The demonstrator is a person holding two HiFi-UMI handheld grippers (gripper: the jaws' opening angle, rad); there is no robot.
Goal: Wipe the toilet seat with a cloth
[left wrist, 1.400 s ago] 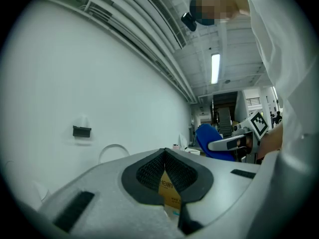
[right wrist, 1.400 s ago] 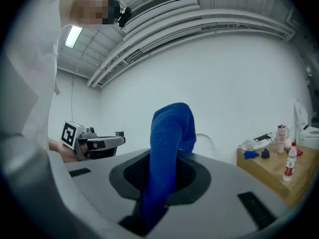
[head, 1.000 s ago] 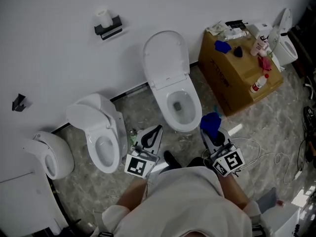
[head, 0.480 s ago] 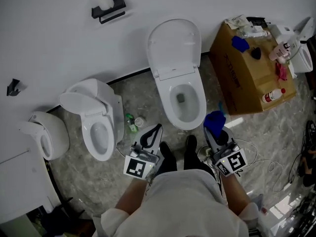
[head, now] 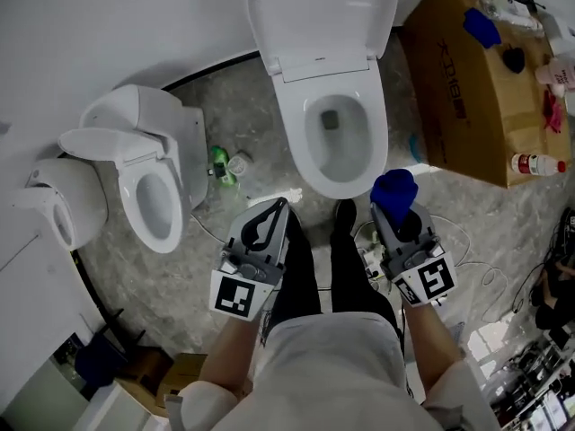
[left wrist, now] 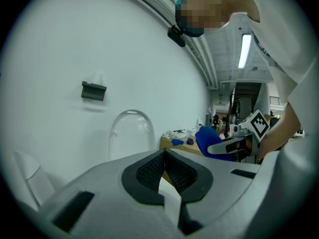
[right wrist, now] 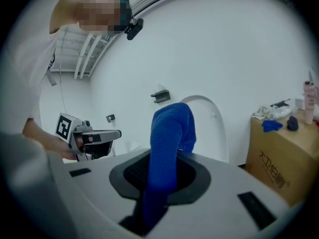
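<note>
A white toilet (head: 334,142) with its lid raised (head: 322,12) stands against the wall straight ahead; its seat rim (head: 305,164) is bare. My right gripper (head: 395,206) is shut on a blue cloth (head: 393,192), held just off the bowl's front right edge. The cloth (right wrist: 169,143) stands up between the jaws in the right gripper view. My left gripper (head: 269,218) hangs shut with nothing in it, in front of the bowl's left side. The raised lid (left wrist: 129,133) shows beyond the left jaws.
A second white toilet (head: 148,187) and a third fixture (head: 54,200) stand to the left. A cardboard box (head: 476,70) with bottles and rags sits at right. A green bottle (head: 218,164) lies between the toilets. Cables (head: 467,268) trail on the floor at right.
The view has shifted forward and down: the toilet is now closer and higher in the frame. Both grippers stay level with each other, the cloth still held in the right one.
</note>
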